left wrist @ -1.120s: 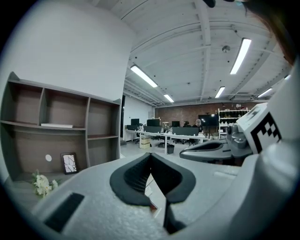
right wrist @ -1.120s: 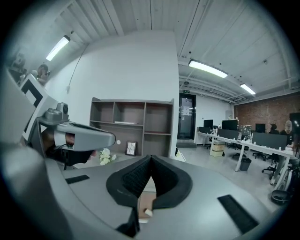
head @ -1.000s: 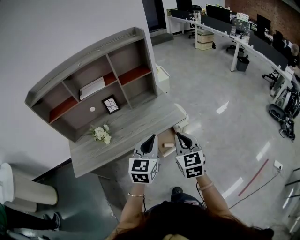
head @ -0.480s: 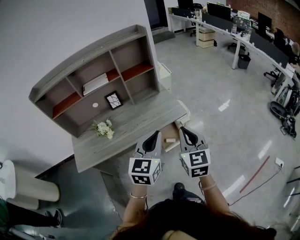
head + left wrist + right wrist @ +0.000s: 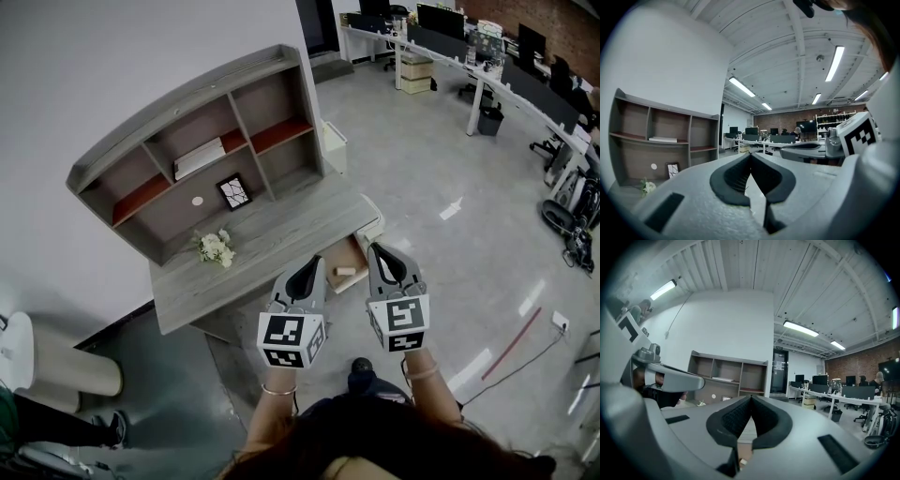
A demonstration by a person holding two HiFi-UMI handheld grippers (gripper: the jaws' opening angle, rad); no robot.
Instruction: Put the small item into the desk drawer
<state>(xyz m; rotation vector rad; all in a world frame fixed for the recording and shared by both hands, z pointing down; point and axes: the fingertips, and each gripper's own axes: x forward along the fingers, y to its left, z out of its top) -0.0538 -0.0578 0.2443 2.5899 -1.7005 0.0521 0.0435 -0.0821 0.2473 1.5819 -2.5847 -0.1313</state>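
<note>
Below the person in the head view, the small pale block-like item (image 5: 344, 272) lies inside the open brown-lined drawer (image 5: 351, 255) at the right front of the grey wood-grain desk (image 5: 253, 248), seen between the left gripper (image 5: 313, 267) and the right gripper (image 5: 376, 251); it is too small there to tell its material. The two gripper views show what that view cannot: each gripper's ribbed black pads (image 5: 733, 180) meet at the tips with nothing held. They also show the grey open-shelved hutch (image 5: 726, 369) side-on, under a white ribbed ceiling (image 5: 754, 268).
</note>
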